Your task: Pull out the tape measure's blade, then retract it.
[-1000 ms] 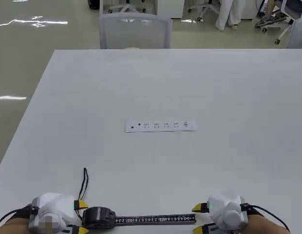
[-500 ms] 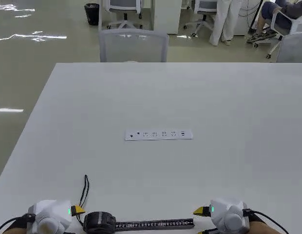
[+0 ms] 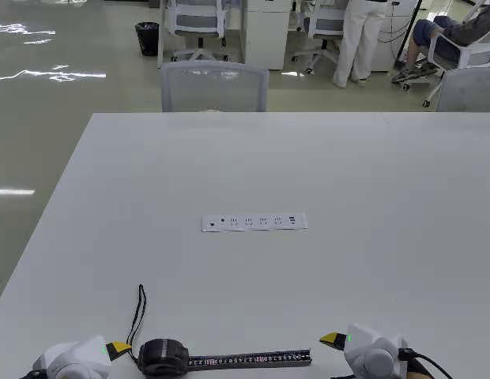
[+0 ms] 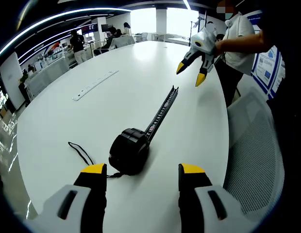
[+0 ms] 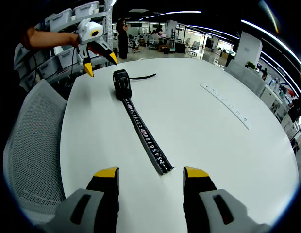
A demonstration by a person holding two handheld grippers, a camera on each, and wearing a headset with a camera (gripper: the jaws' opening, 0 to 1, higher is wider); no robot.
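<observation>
**Tape measure [image 3: 162,355] lies free, blade out**

It sits on the white table [image 3: 324,158] near the front edge, its blade [image 3: 249,359] stretched flat to the right; the left gripper [image 4: 143,170] is released just behind it, touching nothing; the right gripper [image 5: 150,172] gapes too, just short of the blade's tip; a power strip [image 3: 254,223] lies mid-table.

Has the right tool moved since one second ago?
Yes. Judged against the power strip in the head view, the right tool went rightward, away from the blade's tip.
</observation>
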